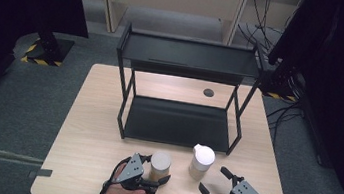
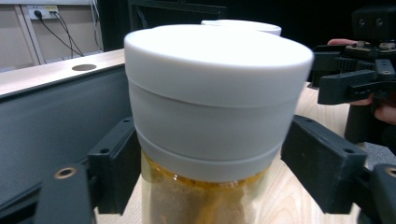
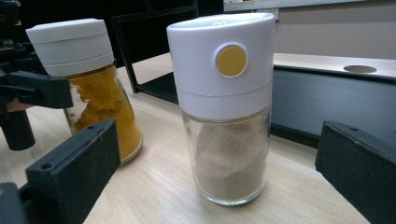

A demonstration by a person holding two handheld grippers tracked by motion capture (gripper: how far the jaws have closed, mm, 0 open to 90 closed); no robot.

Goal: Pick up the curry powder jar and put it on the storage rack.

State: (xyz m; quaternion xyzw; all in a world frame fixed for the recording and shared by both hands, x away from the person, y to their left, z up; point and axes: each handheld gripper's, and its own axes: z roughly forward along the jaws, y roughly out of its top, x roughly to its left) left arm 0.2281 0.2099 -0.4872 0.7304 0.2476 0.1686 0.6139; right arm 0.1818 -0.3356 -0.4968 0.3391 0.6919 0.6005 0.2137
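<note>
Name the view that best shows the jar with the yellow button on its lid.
The right gripper view: the button jar stands whole and sharp, its pale powder visible. The high view shows it small from above. The left gripper view shows just its lid's rim behind the orange-spice jar.

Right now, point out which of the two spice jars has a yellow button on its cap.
The jar with pale powder, standing between the right gripper's open jaws; the orange-powder jar has a plain white cap.

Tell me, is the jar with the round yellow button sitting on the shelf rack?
No, the button jar stands on the wooden table, in front of the black rack.
</note>
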